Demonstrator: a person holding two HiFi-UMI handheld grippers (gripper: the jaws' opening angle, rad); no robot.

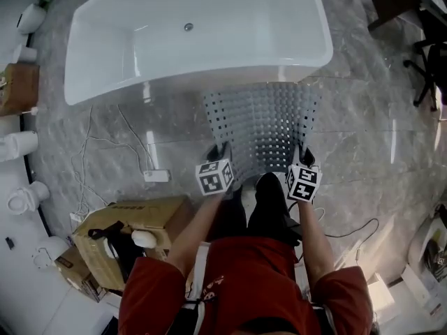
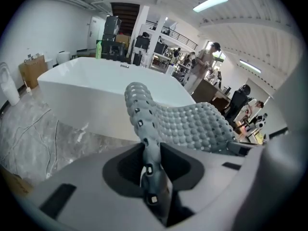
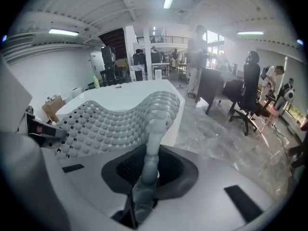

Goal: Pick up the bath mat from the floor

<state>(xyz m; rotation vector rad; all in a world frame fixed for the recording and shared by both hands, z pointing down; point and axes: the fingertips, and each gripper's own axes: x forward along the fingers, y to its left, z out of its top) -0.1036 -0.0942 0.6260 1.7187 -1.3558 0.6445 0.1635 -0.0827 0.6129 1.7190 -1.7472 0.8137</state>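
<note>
The grey bath mat (image 1: pixel 265 124), studded with bumps and square holes, hangs lifted off the marble floor in front of the bathtub and sags between both grippers. My left gripper (image 1: pixel 222 153) is shut on the mat's near left edge, and the right gripper (image 1: pixel 302 153) is shut on its near right edge. In the left gripper view the mat (image 2: pixel 192 124) rises from the pinched jaws (image 2: pixel 150 177) and curves off to the right. In the right gripper view the mat (image 3: pixel 110 119) spreads to the left, with its edge clamped in the jaws (image 3: pixel 144 177).
A white bathtub (image 1: pixel 195 26) stands just beyond the mat. A cardboard box (image 1: pixel 133 236) sits at my left, with thin cables (image 1: pixel 98 145) on the floor. White fixtures (image 1: pixel 21 145) line the left wall. An office chair (image 1: pixel 426 54) stands at the far right.
</note>
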